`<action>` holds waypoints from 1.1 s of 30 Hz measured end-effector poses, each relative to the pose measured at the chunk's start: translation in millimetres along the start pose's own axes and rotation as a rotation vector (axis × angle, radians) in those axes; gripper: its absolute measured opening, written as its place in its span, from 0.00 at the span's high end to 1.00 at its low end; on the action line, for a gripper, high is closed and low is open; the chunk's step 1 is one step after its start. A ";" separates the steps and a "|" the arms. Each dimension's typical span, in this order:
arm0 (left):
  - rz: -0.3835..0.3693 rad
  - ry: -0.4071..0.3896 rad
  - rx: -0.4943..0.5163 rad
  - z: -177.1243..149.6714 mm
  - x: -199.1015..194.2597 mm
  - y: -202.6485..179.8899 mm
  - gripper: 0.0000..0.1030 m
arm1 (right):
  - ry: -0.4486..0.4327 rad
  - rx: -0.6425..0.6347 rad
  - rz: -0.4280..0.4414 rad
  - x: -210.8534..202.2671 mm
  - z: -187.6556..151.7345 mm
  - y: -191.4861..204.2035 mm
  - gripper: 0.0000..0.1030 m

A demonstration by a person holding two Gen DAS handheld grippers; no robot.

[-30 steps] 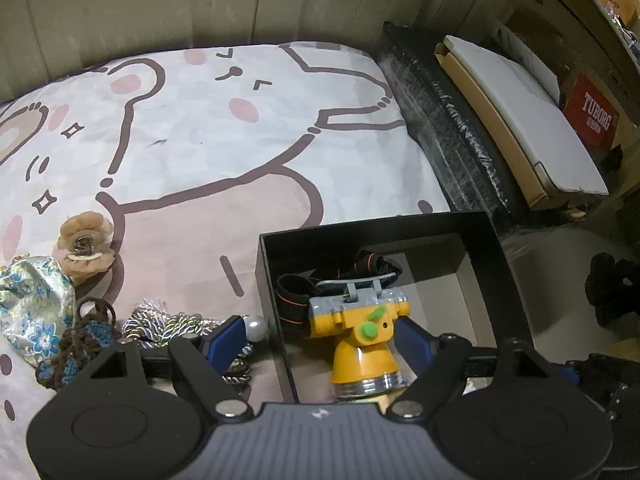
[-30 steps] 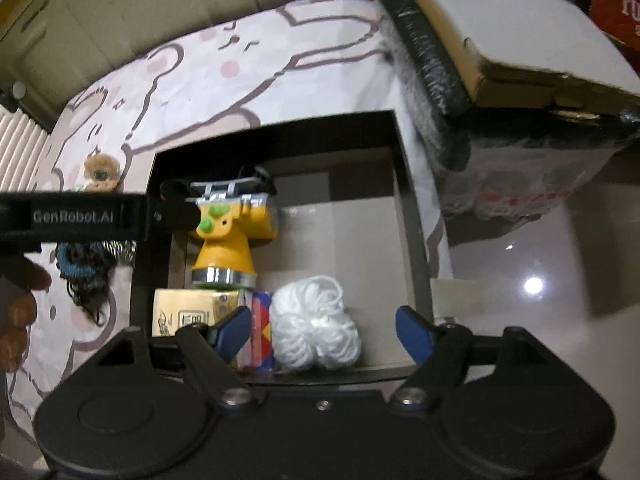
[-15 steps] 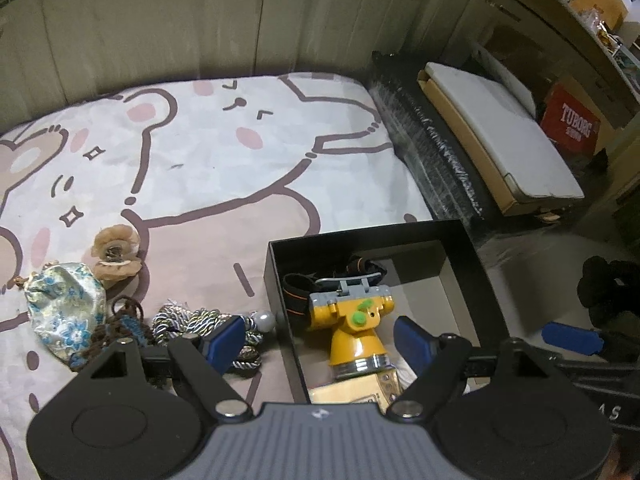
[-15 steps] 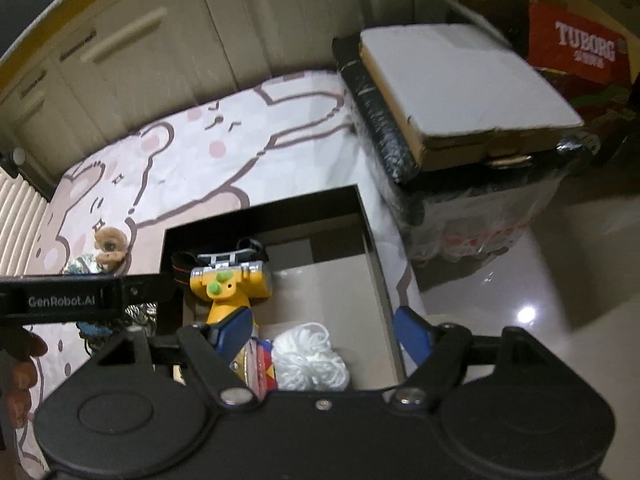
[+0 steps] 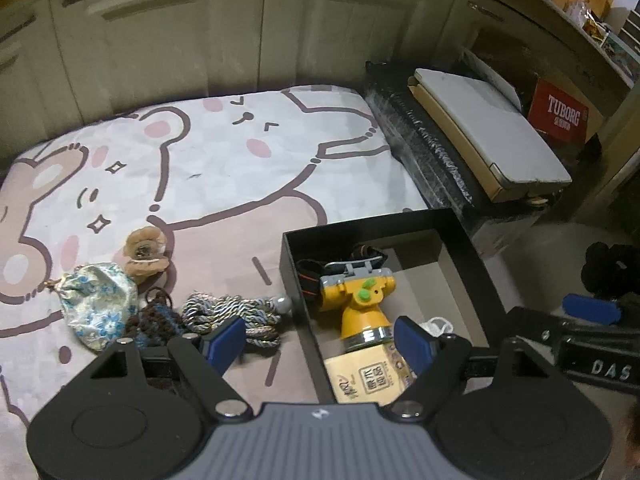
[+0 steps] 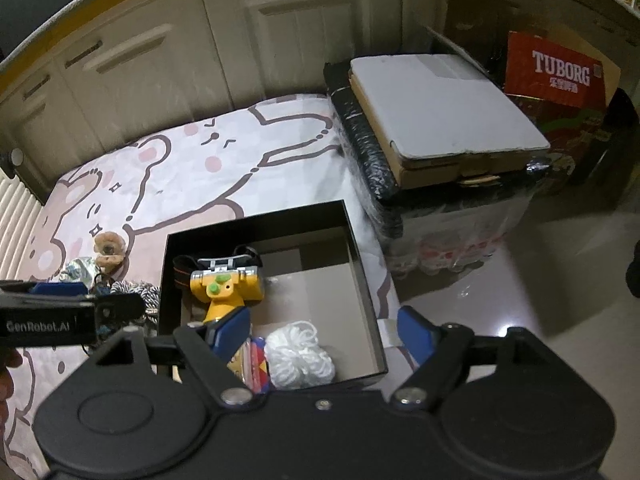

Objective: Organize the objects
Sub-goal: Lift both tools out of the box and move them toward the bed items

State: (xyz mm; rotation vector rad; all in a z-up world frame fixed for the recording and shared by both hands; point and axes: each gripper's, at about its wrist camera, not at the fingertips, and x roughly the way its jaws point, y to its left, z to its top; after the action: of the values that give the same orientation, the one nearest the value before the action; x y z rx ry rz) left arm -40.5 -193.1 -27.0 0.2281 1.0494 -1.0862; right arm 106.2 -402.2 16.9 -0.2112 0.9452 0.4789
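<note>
A black open box [image 5: 466, 236] [image 6: 360, 248] lies on the cartoon-bear mat [image 5: 240, 168]. Inside it are a yellow headlamp [image 5: 358, 300] [image 6: 224, 284], a tan packet [image 5: 368, 374] and a white yarn ball [image 6: 300, 354]. Left of the box, on the mat, lie a twisted rope [image 5: 232, 312], a dark crocheted piece [image 5: 154, 318], a blue floral pouch [image 5: 98, 300] and a brown flower clip [image 5: 144, 250]. My left gripper [image 5: 320, 346] hangs open above the box's near left corner, holding nothing. My right gripper [image 6: 324, 332] hovers over the box's near edge, its jaws opening, with nothing pressed between them.
A black-wrapped block [image 6: 440, 200] with a flat cardboard package [image 6: 440, 108] on top stands right of the mat. A red Tuborg carton [image 6: 556, 72] sits behind it. Cabinet doors [image 5: 180, 48] line the back. Glossy floor [image 6: 540, 280] lies to the right.
Both grippers have risen and pulled back from the box, so more of the mat and cabinets shows. The headlamp and yarn ball stay in the box.
</note>
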 end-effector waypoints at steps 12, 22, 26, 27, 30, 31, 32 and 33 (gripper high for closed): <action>0.037 -0.026 0.000 -11.4 -20.3 2.4 0.09 | -0.031 0.000 -0.031 -23.1 -9.7 -3.7 0.11; 0.082 -0.044 -0.004 -16.6 -28.9 3.5 0.00 | -0.051 -0.007 -0.074 -32.8 -19.9 -10.6 0.00; 0.087 -0.047 0.000 -17.8 -30.4 2.0 0.00 | -0.069 -0.001 -0.090 -32.1 -24.2 -15.8 0.00; 0.084 -0.048 0.004 -18.2 -30.3 1.3 0.00 | -0.071 0.004 -0.094 -31.9 -24.9 -17.2 0.00; 0.080 -0.046 0.021 -20.3 -28.6 -0.6 0.00 | -0.068 0.027 -0.093 -29.9 -28.4 -23.3 0.00; 0.084 -0.045 0.026 -21.1 -27.6 -1.4 0.00 | -0.060 0.031 -0.090 -28.9 -29.4 -25.2 0.00; 0.088 -0.042 0.033 -22.2 -26.7 -1.6 0.00 | -0.056 0.034 -0.094 -28.4 -30.3 -26.6 0.00; 0.092 -0.039 0.036 -22.8 -26.0 -1.1 0.00 | -0.056 0.032 -0.098 -28.3 -31.1 -27.5 0.00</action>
State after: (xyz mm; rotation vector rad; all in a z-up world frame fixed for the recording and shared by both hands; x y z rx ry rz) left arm -56.4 -163.7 -18.1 0.2802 0.9759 -1.0231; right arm 82.9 -446.6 21.2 -0.2129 0.8829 0.3770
